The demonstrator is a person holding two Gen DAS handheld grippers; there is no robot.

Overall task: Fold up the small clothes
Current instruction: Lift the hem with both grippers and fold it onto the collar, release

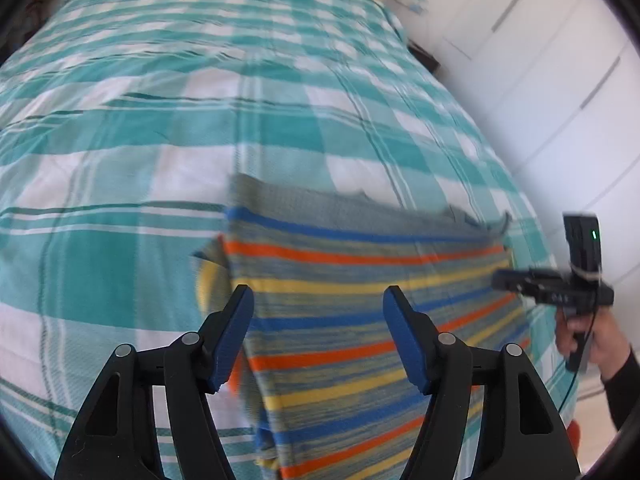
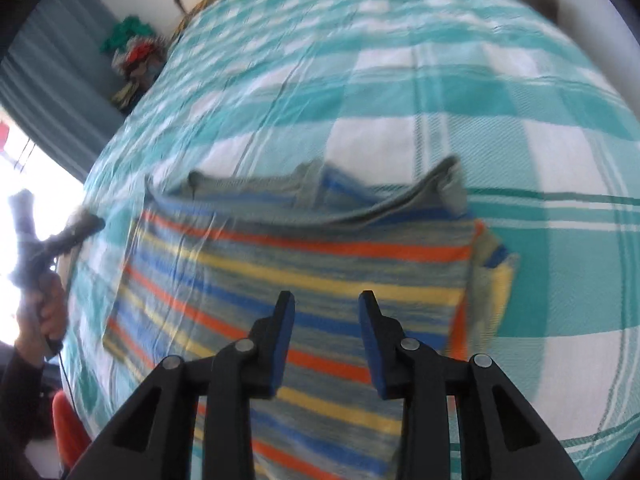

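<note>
A small striped shirt (image 1: 360, 300) in grey, blue, orange and yellow lies flat on the bed, its neck end away from me. It also shows in the right wrist view (image 2: 304, 272). One sleeve is folded in at its side (image 2: 492, 276). My left gripper (image 1: 318, 296) is open and empty, hovering over the shirt's left part. My right gripper (image 2: 326, 300) is open and empty above the shirt's lower middle. The right gripper also shows at the shirt's right edge in the left wrist view (image 1: 500, 280). The left gripper shows blurred at the shirt's left edge (image 2: 90, 226).
The bed carries a teal and white checked cover (image 1: 200, 120). White cupboard doors (image 1: 560, 60) stand to the right of the bed. A pile of coloured cloth (image 2: 136, 56) lies off the bed's far left. An orange object (image 2: 68, 428) sits by the near edge.
</note>
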